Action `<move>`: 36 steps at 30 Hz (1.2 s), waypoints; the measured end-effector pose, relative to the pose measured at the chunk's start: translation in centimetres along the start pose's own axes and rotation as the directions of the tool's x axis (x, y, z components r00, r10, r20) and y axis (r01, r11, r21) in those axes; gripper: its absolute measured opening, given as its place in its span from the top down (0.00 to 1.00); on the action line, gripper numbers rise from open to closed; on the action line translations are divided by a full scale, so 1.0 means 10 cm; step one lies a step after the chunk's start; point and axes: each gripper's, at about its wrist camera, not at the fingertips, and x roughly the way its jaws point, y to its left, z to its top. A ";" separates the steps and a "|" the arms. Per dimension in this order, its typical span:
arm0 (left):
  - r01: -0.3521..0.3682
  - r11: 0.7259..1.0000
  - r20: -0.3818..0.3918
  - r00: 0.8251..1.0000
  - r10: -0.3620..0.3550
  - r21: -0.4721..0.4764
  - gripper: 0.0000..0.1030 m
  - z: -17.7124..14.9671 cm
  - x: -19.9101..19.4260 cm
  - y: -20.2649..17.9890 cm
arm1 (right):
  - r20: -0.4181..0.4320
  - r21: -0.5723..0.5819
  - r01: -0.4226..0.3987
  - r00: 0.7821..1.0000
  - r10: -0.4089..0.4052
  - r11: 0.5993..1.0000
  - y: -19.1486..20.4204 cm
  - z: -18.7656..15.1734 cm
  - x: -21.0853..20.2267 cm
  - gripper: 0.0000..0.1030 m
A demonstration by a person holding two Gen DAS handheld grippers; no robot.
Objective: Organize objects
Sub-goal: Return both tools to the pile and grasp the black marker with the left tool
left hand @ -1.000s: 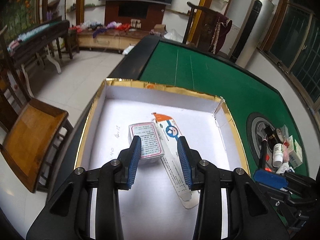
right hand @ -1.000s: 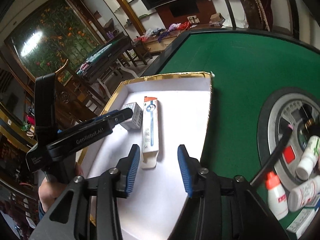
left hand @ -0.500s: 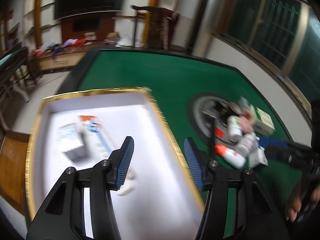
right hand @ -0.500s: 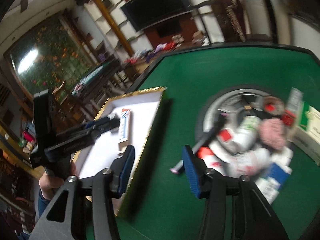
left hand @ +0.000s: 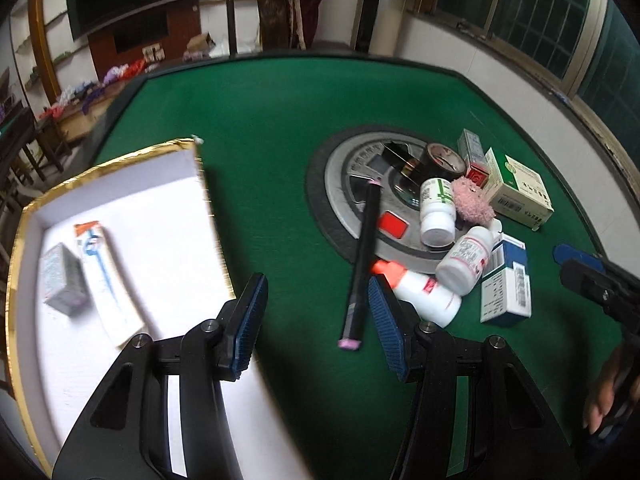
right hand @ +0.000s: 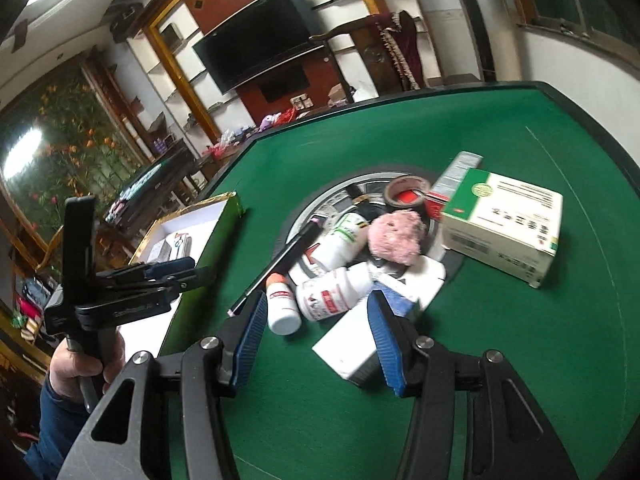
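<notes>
1. The unsorted pile [left hand: 460, 216] sits on and around the grey round plate [left hand: 344, 176] on the green table [left hand: 280, 112]: white bottles, a black stick [left hand: 362, 256], a pink fuzzy ball [right hand: 394, 236], a tape roll, several cartons.
2. The gold-edged tray [left hand: 204, 184] lies to the left of the pile and holds two items only: a small grey box [left hand: 64, 280] and a long white carton [left hand: 104, 272].
3. Change: a second ago both wrist views were over the tray; both now face the pile.
4. Left gripper [left hand: 316, 316]: jaws part open, widened within the last second, nothing between the pads; the stick's near end lies just ahead.
5. Right gripper [right hand: 316, 332]: likewise part open and empty, above the white-and-blue carton [right hand: 380, 320] and a bottle [right hand: 332, 292].
6. Judgement: deposit finished, next pick starting; most of the task remains.
</notes>
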 end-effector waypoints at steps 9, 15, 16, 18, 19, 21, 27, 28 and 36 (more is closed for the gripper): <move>-0.101 0.993 -0.103 0.989 0.108 0.066 0.52 0.25 0.45 -0.31 | -0.024 0.110 -0.065 0.997 0.068 0.992 -0.24 -0.06 -0.05 0.49; -0.139 0.984 -0.136 0.979 0.155 0.115 0.65 0.28 0.71 -0.41 | -0.033 0.106 -0.074 0.996 0.078 0.992 -0.20 -0.09 -0.07 0.49; -0.137 0.984 -0.120 0.981 0.150 0.111 0.75 0.29 0.70 -0.42 | -0.041 0.109 -0.073 0.996 0.078 0.991 -0.19 -0.09 -0.06 0.49; -0.121 0.986 -0.122 0.983 0.134 0.111 0.85 0.28 0.70 -0.43 | -0.045 0.112 -0.062 0.997 0.067 0.992 -0.21 -0.10 -0.06 0.49; -0.133 0.984 -0.114 0.983 0.147 0.123 0.86 0.26 0.70 -0.44 | -0.050 0.111 -0.051 0.997 0.057 0.992 -0.21 -0.10 -0.05 0.49; -0.150 0.979 -0.095 0.982 0.163 0.137 0.86 0.16 0.65 -0.46 | -0.065 0.111 -0.024 0.997 0.031 0.994 -0.22 -0.11 -0.02 0.49; -0.167 0.980 -0.081 0.981 0.176 0.109 0.86 -0.15 0.46 -0.47 | -0.118 0.097 0.060 0.992 -0.048 0.993 -0.24 -0.17 0.10 0.49; -0.167 0.980 -0.082 0.981 0.176 0.105 0.86 -0.18 0.45 -0.47 | -0.136 0.083 0.083 0.988 -0.072 0.993 -0.22 -0.19 0.15 0.47; -0.168 0.980 -0.080 0.981 0.176 0.103 0.86 -0.21 0.44 -0.49 | -0.169 0.067 0.188 0.970 -0.174 0.980 -0.18 -0.17 0.41 0.42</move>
